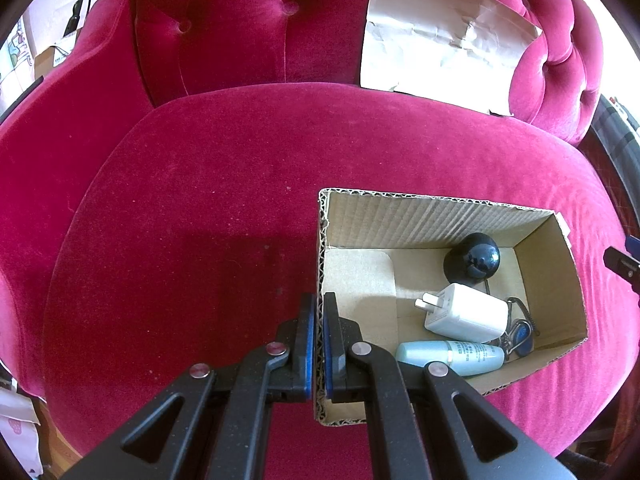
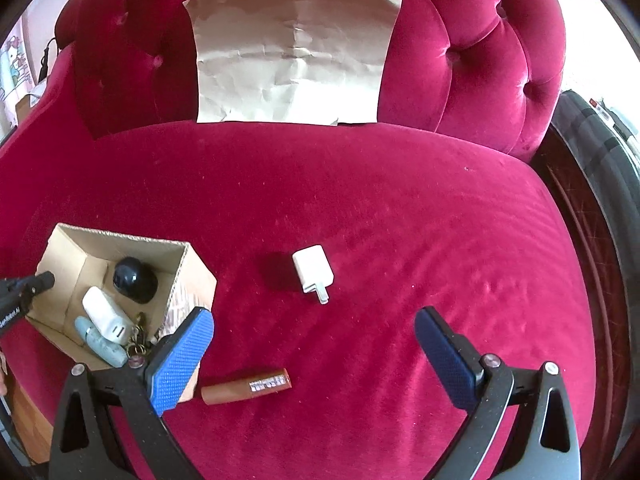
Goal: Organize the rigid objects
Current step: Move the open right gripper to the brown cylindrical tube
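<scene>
Two items wait outside the cardboard box (image 2: 188,276) on the sofa seat (image 2: 400,220): the white charger (image 2: 313,273) at twelve o'clock from your wide right tongs (image 2: 314,344), prongs toward you, and the brown tube (image 2: 246,390) at seven, crosswise. Your left tongs (image 1: 319,312) pinch the box wall

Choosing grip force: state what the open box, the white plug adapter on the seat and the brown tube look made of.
Open brown corrugated cardboard box: fluted edges show. White plug adapter: smooth, probably plastic, metal-looking prongs. Brown tube: matte, likely plastic; uncertain.
</scene>
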A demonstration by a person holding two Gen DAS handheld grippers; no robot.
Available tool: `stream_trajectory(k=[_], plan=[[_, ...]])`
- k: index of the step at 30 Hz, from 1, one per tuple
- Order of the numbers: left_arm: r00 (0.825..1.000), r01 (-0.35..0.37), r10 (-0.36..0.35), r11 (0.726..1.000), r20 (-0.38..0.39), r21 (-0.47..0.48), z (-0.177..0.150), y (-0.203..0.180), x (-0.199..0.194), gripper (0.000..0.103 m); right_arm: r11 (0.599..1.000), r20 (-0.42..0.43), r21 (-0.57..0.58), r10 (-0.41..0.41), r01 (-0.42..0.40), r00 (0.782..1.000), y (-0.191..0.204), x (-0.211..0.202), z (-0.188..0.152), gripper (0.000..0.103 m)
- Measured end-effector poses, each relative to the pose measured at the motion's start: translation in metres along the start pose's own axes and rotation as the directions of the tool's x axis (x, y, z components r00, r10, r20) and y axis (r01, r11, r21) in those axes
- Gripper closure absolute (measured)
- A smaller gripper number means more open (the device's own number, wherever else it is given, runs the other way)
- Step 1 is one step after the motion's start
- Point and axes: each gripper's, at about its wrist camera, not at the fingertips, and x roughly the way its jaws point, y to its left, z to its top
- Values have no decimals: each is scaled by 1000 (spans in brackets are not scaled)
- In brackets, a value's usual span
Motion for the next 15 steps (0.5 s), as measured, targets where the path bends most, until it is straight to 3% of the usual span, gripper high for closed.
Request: stream_trajectory(k=[15], plan=[[1000,-3,3,1000,0,3,0,3,1,100,994,-75,-80,71,-77,995,2,12,-27,0]])
